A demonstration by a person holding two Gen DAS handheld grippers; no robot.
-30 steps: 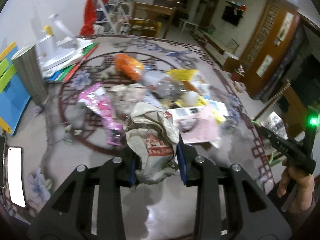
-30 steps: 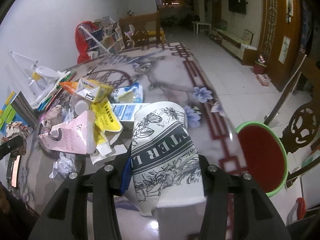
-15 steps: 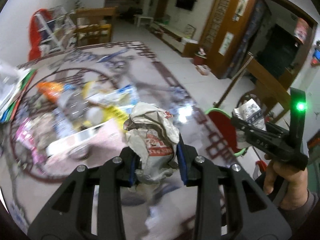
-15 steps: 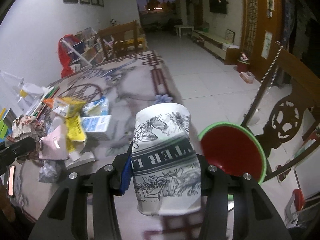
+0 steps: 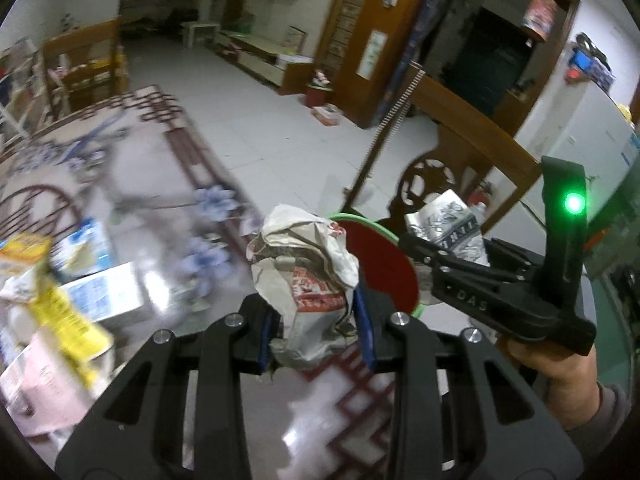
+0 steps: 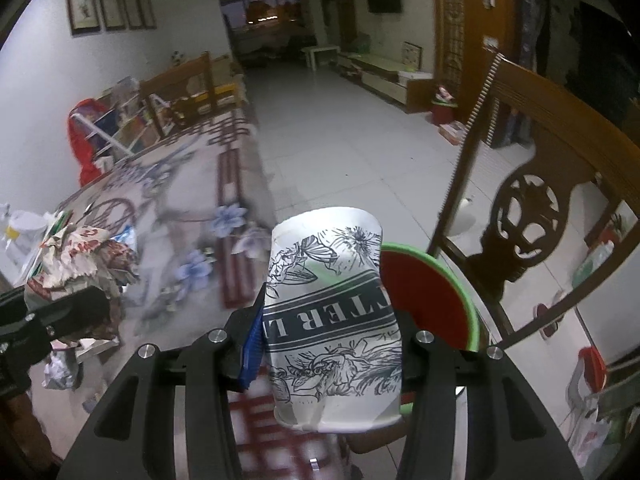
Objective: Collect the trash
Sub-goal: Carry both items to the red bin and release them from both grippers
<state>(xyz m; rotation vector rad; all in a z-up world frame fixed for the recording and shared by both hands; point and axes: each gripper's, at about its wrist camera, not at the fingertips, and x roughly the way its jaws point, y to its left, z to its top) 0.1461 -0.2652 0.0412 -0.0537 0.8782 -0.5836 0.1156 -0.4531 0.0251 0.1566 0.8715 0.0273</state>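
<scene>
In our left claw [image 5: 316,320] we pinch a crumpled paper bag [image 5: 308,276], its greyish-white skin creased and folded over on itself, with red print on the front too wrinkled to read. Blue pads press it from both sides, and the wad stands up out of the claw above the glossy surface [image 5: 160,208], which is patterned with dark red fretwork and pale blue flowers.

Our right claw [image 6: 332,344] grips a paper cup [image 6: 332,316], white and smooth, drawn over with black line-art flowers and leaves. A dark band across it carries pale capitals that read "TER L" as far as we can see them. The cup is squeezed in at the waist, its rim dented near the bottom of the right wrist view.

Just beyond both claws sits a round bin [image 6: 432,300], red inside with a bright green rim, beside a carved wooden chair [image 6: 532,216]. The cup overlaps the bin's near edge in the right wrist view; the bag stands just left of it in the left wrist view.

Back on the surface lies more litter: a blue-and-white carton [image 5: 108,292], a yellow wrapper [image 5: 60,308] and a pink paper [image 5: 44,384], all blurred.
</scene>
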